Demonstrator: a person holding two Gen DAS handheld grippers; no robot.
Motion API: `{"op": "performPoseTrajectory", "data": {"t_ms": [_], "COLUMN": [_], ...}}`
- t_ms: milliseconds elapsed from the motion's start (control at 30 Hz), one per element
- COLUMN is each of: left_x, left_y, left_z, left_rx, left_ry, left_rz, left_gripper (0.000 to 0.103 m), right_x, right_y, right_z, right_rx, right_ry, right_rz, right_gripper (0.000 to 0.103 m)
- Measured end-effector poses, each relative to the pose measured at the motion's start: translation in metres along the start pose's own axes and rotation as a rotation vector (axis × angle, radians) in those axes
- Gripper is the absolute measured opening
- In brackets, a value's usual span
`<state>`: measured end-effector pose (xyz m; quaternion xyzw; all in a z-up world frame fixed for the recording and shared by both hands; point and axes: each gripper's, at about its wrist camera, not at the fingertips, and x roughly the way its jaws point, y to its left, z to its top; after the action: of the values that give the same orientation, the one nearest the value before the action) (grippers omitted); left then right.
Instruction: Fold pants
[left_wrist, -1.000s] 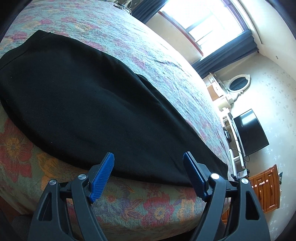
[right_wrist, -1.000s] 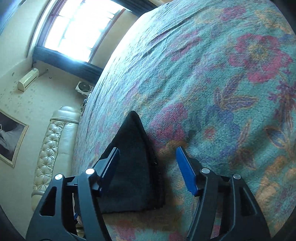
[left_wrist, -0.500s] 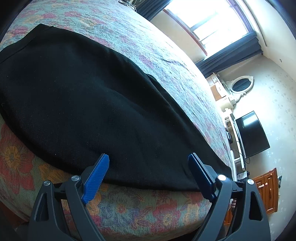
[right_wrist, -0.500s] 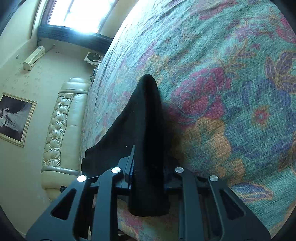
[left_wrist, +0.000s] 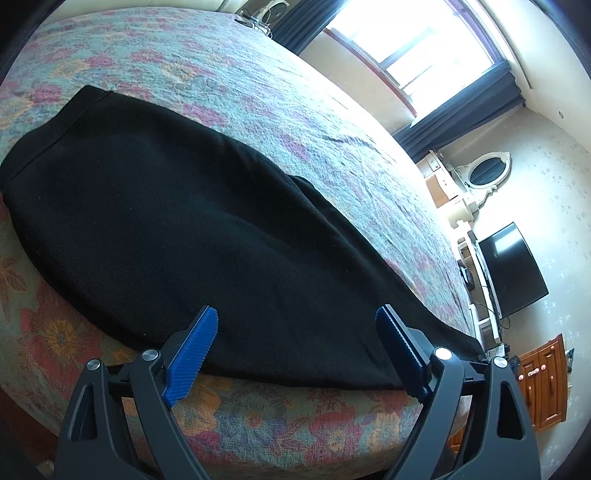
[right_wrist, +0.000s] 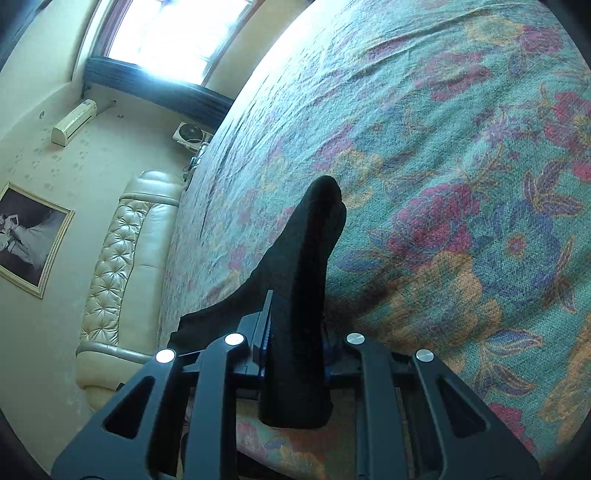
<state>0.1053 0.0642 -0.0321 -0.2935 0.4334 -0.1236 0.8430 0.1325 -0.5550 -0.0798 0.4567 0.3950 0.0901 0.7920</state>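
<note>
Pants (left_wrist: 192, 229), one black pair, lay spread flat along the near edge of the single floral bedspread (left_wrist: 280, 96), and two grippers worked over them. In the left wrist view the left gripper (left_wrist: 295, 325) hovered with its two blue pads (left_wrist: 192, 354) spread wide above the cloth, pinching nothing. Only the right wrist view showed the right gripper (right_wrist: 295, 347), its jaws just closed and clamped on a raised fold of the pants (right_wrist: 303, 280), which hid its pads.
</note>
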Motion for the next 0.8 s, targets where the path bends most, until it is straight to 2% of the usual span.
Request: {"op": "performPoseTrajectory", "data": {"t_ms": [100, 333, 433, 500, 567, 700, 733, 800], "left_x": [-0.006, -0.003, 0.000, 0.001, 0.002, 0.009, 0.010, 0.014], "left_y": [-0.003, -0.002, -0.002, -0.006, -0.011, -0.021, -0.023, -0.024], "left_z": [0.001, -0.003, -0.003, -0.004, -0.007, -0.012, -0.013, -0.015], "left_rx": [0.028, 0.045, 0.027, 0.027, 0.040, 0.069, 0.073, 0.078], "left_ry": [-0.011, 0.017, 0.036, 0.041, 0.046, 0.068, 0.074, 0.082], "left_rz": [0.028, 0.055, 0.048, 0.041, 0.032, 0.030, 0.030, 0.034], "left_gripper": [0.086, 0.086, 0.086, 0.086, 0.086, 0.086, 0.086, 0.086], "right_x": [-0.010, -0.028, -0.027, -0.023, -0.015, -0.005, -0.006, -0.011], "right_y": [0.025, 0.100, 0.127, 0.122, 0.104, 0.033, 0.016, -0.015], "right_z": [0.002, 0.000, 0.000, 0.004, 0.007, 0.009, 0.008, 0.004], "right_rx": [-0.035, -0.133, -0.172, -0.142, -0.140, -0.001, 0.026, 0.094], "right_ry": [-0.025, -0.068, -0.065, -0.055, -0.052, -0.028, -0.029, -0.036], "right_rz": [0.003, 0.039, 0.000, -0.049, -0.150, -0.234, -0.237, -0.231], "right_gripper": [0.017, 0.015, 0.013, 0.012, 0.012, 0.012, 0.015, 0.032]}}
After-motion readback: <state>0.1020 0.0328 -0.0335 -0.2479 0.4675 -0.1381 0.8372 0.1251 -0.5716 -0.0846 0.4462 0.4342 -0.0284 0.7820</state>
